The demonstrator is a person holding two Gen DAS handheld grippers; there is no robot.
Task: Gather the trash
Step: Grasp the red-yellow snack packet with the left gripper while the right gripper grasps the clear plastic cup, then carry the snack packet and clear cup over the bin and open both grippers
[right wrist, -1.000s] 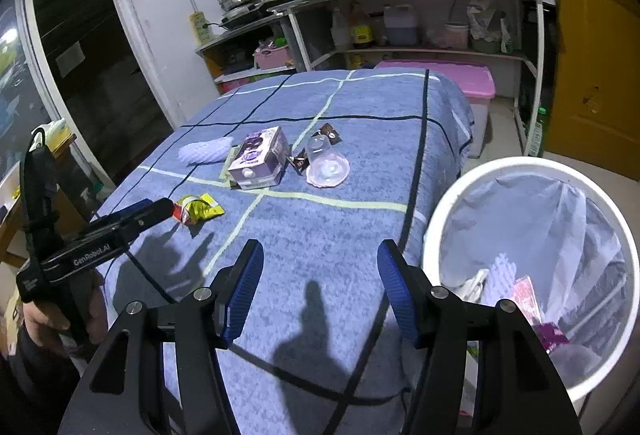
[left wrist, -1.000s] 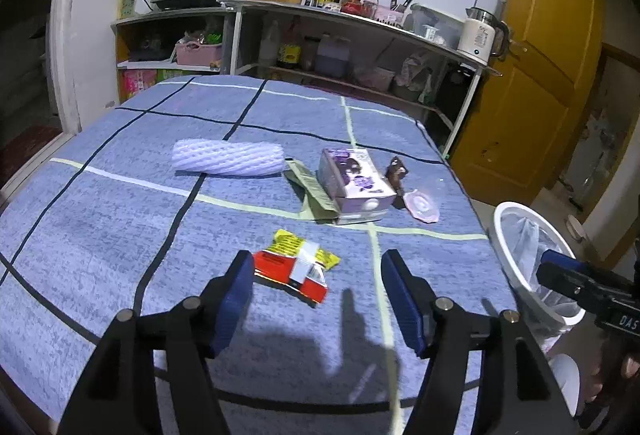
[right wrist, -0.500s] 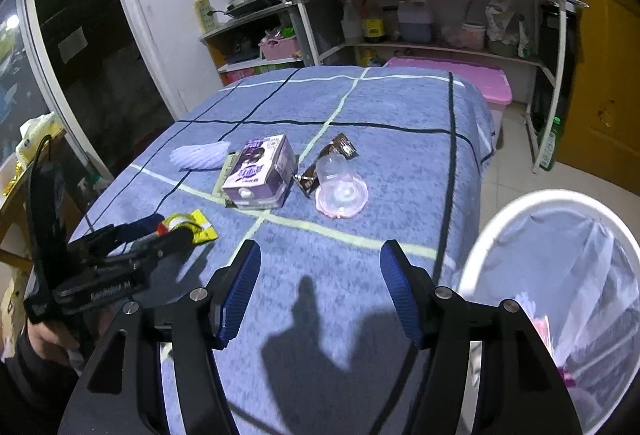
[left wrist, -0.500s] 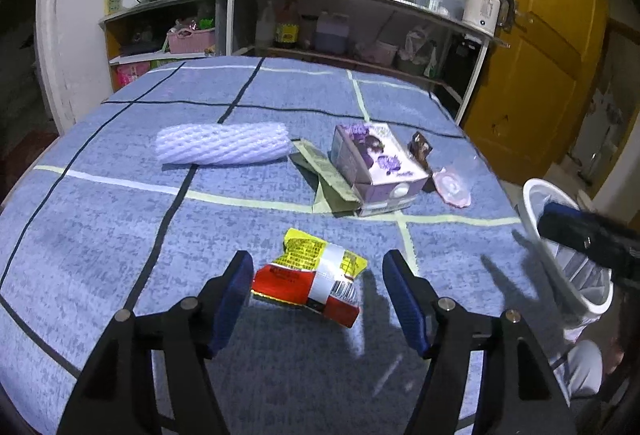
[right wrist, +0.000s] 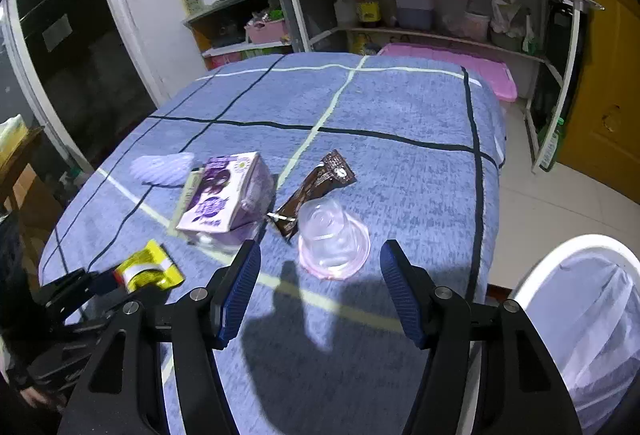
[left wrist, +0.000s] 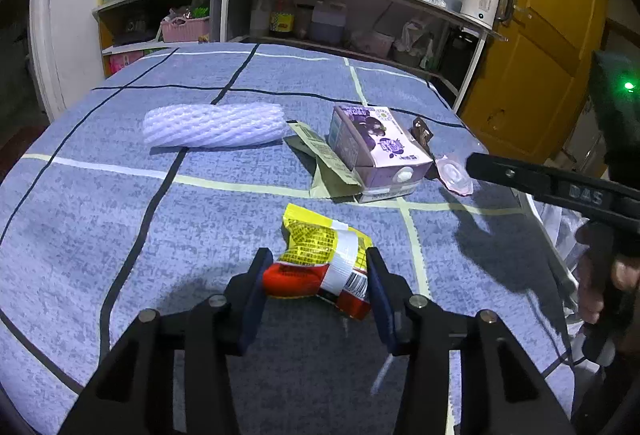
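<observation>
A yellow and red snack wrapper [left wrist: 320,259] lies on the blue checked tablecloth [left wrist: 200,227]. My left gripper [left wrist: 316,275] is closing on it, and both blue pads touch its sides. In the right wrist view the same wrapper [right wrist: 146,269] shows at the left gripper's tips. My right gripper [right wrist: 320,271] stands open with nothing between its fingers, just in front of a clear pink-rimmed plastic cup [right wrist: 334,241]. Beside the cup lie a brown sachet [right wrist: 320,183] and a purple carton [right wrist: 224,195]. A white foam net sleeve [left wrist: 212,125] lies farther left.
A white bin [right wrist: 580,247] lined with a bag stands off the table's right edge. A flat green packet [left wrist: 320,155] sticks out from under the carton. Shelves with bottles, a kettle [left wrist: 484,3] and pots run along the back wall. A yellow door stands at the right.
The left jaws have narrowed from wide apart until they meet the snack wrapper. The right gripper has swung left from above the bin to the cup on the table.
</observation>
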